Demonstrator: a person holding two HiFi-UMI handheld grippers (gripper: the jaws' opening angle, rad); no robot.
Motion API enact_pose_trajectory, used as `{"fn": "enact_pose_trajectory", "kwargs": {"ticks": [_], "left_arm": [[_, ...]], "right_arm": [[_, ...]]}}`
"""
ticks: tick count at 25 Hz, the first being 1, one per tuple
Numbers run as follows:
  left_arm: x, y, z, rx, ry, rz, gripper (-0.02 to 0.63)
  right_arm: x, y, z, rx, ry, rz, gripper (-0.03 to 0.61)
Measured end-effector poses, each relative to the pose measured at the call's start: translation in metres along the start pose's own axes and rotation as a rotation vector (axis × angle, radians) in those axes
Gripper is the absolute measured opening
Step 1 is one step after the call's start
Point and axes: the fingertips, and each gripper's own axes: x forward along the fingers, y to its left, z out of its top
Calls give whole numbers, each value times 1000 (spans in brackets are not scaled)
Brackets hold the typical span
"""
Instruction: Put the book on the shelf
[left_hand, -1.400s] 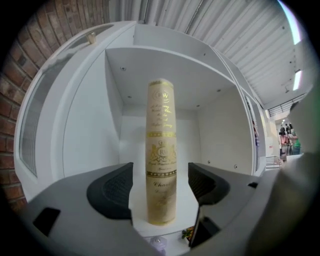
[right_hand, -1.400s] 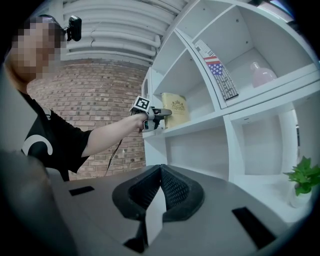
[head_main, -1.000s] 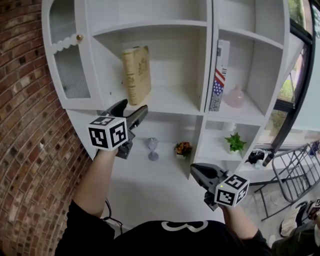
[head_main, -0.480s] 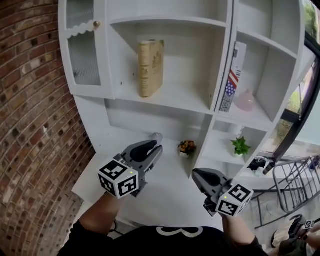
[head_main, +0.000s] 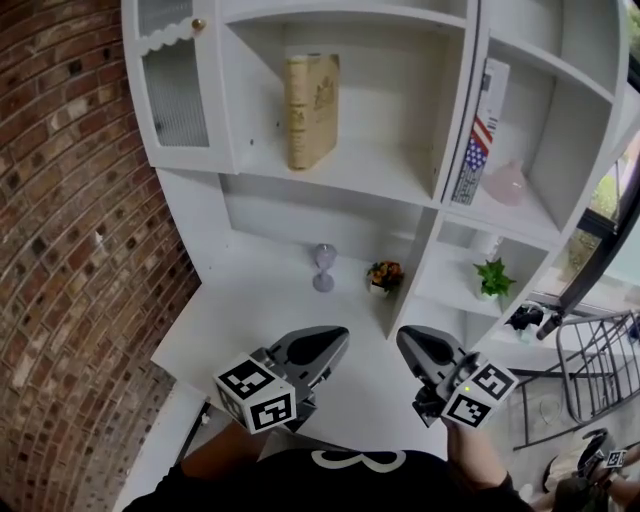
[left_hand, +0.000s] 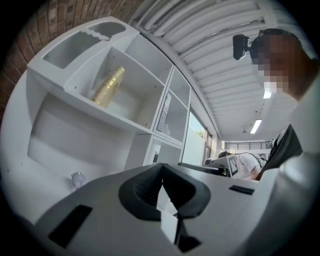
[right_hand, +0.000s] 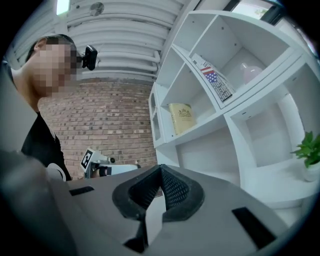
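Note:
A tan book (head_main: 311, 108) stands upright in the middle compartment of the white shelf (head_main: 340, 178), leaning slightly; it also shows as the tan book (left_hand: 108, 87) and the tan book (right_hand: 181, 117) in the gripper views. My left gripper (head_main: 332, 343) hangs low over the white desk surface, well below and apart from the book, its jaws shut with nothing between them. My right gripper (head_main: 412, 340) is beside it at the same height, also shut and empty.
A flag-patterned book (head_main: 480, 130) and a pink vase (head_main: 507, 183) occupy the right compartment. A small glass (head_main: 323, 266), a flower pot (head_main: 384, 275) and a green plant (head_main: 492, 277) sit on the desk level. A brick wall (head_main: 70, 220) runs along the left.
My left gripper dropped from just below the book's shelf down to the desk front and its jaws closed. The right gripper stayed low. The view shifted so the shelf appears higher.

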Motion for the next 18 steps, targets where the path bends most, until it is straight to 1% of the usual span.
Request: {"fn": "enact_pose_trajectory", "kwargs": {"ticks": [2,7,10,18], "left_arm": [[-3,-2,-8,-26,11,-4,3],[-9,-9,-20,-62,23,-16,3],[-9,-12,-19,-79,23,-16,3],[-7,-11,-24,-73,44,-19,3]], "right_arm": [[-3,0,-1,19,-9,2,11],[-9,2,-14,89,-5,10,11],[-10,6,-17,73,-1,15,9],[-10,11,-33,87,10,31,10]]}}
